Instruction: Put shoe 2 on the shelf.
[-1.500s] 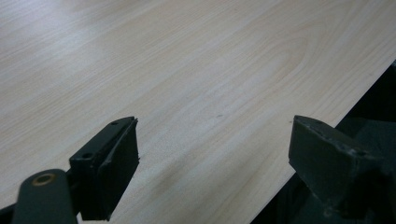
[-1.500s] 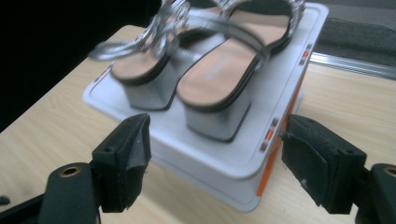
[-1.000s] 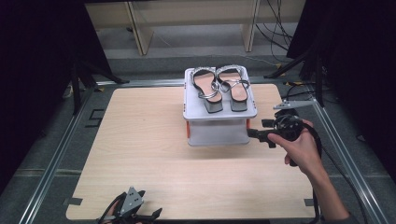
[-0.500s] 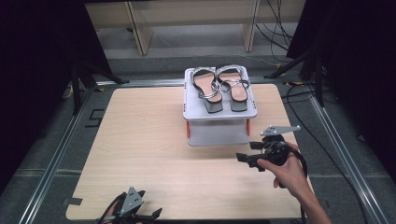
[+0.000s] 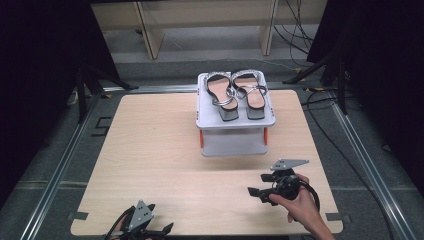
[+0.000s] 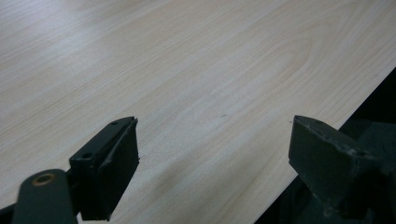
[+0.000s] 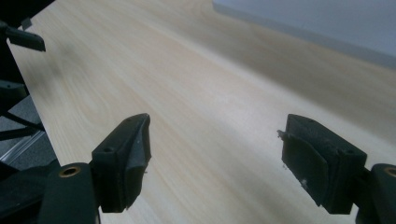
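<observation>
Your right gripper (image 5: 261, 189) is wide apart, holding nothing, in front of the little white shelf (image 5: 235, 120). Two strappy sandals (image 5: 236, 92) sit on top of that shelf. Nothing lies between. Your left gripper (image 5: 150, 231), also apart, rests far left of the shelf.
</observation>
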Available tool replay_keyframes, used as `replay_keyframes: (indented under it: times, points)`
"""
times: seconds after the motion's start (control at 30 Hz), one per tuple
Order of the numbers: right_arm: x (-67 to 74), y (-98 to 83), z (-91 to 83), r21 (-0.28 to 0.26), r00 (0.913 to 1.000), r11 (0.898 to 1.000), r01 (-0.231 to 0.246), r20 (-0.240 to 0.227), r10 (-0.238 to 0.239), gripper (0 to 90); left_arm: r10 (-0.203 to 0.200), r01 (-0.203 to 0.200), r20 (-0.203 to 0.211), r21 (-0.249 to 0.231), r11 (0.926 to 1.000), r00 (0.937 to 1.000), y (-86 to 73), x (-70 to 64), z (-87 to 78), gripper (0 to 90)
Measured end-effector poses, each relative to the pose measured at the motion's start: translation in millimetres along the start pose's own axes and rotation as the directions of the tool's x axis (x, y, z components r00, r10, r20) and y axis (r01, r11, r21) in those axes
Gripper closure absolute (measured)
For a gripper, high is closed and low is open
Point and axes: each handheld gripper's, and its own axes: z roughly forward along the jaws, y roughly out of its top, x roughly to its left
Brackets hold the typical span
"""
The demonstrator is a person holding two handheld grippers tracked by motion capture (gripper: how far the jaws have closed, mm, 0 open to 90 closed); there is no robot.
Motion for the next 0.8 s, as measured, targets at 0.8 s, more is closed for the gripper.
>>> replay_keyframes:
  times: [0.8]
  points:
    - [15.2,-39.8,2.5,0.022,0.9995,0.999,0.028,-0.016,-0.028,21.2,0.000,0.000,0.003,-0.014,0.9999,1.0000,0.1,-0.5,-0.5,15.4]
